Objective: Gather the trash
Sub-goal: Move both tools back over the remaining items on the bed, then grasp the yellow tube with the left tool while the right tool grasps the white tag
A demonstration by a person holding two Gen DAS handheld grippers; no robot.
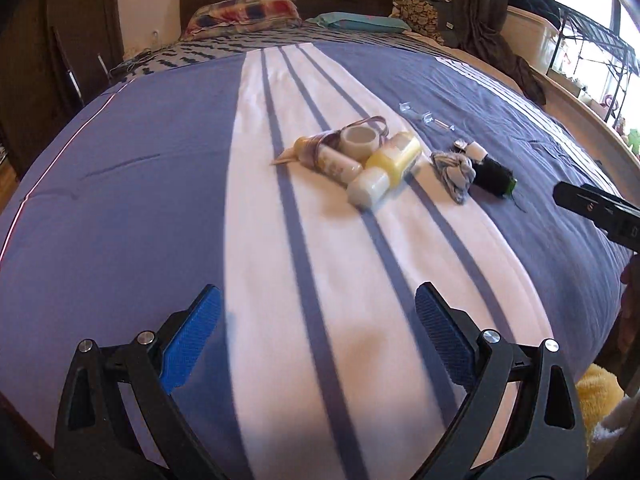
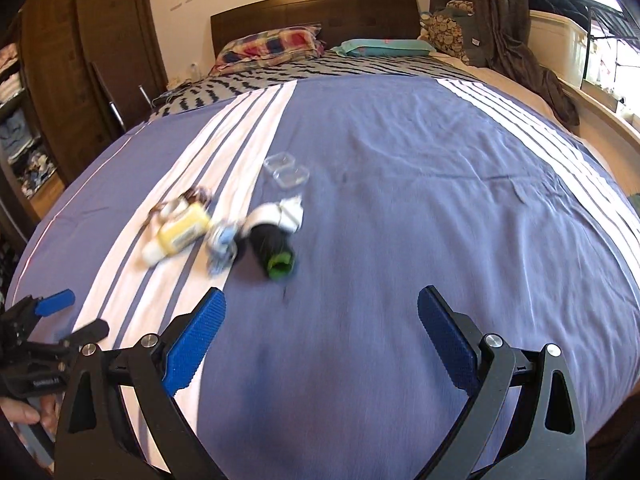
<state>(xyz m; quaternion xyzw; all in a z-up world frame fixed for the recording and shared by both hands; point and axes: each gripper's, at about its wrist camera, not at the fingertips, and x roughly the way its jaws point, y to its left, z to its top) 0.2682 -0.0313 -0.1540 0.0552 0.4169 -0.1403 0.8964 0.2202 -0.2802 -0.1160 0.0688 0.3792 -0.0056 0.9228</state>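
A small heap of items lies mid-bed on the blue and white striped cover [image 1: 120, 200]. A yellow bottle with a white cap [image 1: 390, 168] [image 2: 178, 236] lies beside a second pale bottle [image 1: 336, 162] and a white jar [image 1: 359, 140]. To the right are a crumpled blue-white wad [image 1: 454, 172] [image 2: 222, 246], a black roll with a green end [image 1: 494, 176] [image 2: 274, 250], and clear plastic lids [image 1: 426, 116] [image 2: 288, 170]. My left gripper [image 1: 318, 312] is open and empty, well short of the heap. My right gripper [image 2: 322, 312] is open and empty, just short of the black roll.
Pillows [image 2: 272, 46] and a dark headboard [image 2: 316, 12] are at the far end. A wardrobe [image 2: 92, 60] stands left; a white bin [image 2: 560, 48] and a metal rack [image 1: 592, 40] stand right by the window. Something yellow and fluffy [image 1: 596, 400] is at the bed's near right edge.
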